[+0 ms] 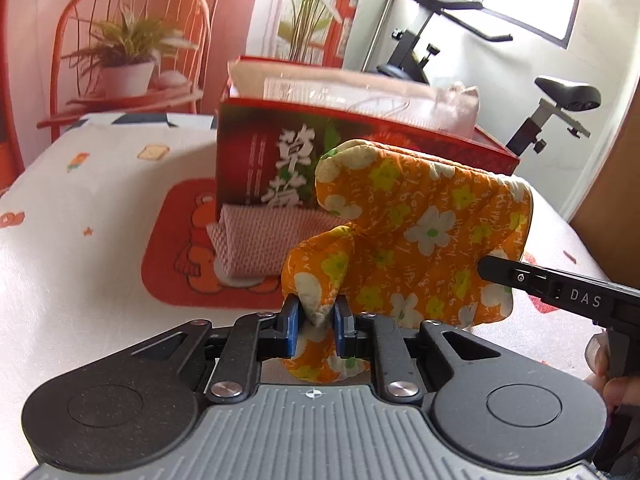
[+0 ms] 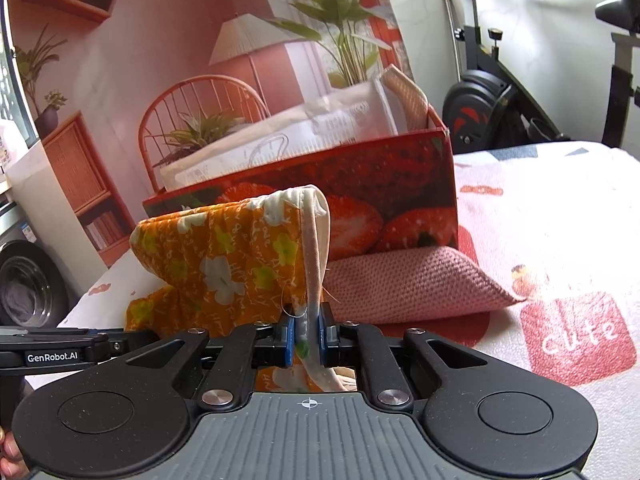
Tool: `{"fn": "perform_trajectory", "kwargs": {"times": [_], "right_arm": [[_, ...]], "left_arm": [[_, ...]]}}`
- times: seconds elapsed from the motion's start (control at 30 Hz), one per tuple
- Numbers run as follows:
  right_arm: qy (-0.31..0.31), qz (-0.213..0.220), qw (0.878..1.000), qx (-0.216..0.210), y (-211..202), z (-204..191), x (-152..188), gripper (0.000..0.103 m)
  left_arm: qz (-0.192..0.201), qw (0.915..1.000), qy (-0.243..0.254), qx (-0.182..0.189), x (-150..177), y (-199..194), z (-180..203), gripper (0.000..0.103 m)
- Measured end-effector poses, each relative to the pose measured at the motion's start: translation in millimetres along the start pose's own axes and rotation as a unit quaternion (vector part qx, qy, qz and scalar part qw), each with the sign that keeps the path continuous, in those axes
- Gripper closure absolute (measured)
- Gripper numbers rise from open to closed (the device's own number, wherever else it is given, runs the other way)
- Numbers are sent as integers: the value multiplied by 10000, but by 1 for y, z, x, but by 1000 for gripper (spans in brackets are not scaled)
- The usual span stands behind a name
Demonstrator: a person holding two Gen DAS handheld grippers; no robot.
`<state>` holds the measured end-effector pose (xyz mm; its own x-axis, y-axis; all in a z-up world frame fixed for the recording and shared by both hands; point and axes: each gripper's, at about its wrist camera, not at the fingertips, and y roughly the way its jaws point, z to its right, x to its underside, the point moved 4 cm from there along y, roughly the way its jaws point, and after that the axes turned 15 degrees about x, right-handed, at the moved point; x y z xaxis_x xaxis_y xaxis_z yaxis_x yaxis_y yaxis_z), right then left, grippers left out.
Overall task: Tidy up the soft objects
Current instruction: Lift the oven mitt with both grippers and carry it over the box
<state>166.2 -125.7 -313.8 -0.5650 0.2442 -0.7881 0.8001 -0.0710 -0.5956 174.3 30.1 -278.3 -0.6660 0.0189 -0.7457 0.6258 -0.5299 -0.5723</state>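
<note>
"cute" on bedsheet [image 2: 576, 338]

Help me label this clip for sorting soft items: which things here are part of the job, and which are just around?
Part of the job:
- orange floral cloth, pinched by left gripper and right gripper
- pink knitted cloth
- red strawberry box

Just around:
- exercise bike
- bedspread
</note>
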Motion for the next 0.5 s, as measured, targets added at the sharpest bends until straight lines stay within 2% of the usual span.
{"fn": "perform_trajectory", "kwargs": {"times": [0.3,0.5], "right_arm": [[-407,439,9982,-77,-19,-16,-22,93],[-622,810,9943,-306,-28,-32,-61,93]], "left_arm": [[339,9994,-44,34,-12,-14,0,85],[779,9969,41,40,-47,-35,-1,85]]}}
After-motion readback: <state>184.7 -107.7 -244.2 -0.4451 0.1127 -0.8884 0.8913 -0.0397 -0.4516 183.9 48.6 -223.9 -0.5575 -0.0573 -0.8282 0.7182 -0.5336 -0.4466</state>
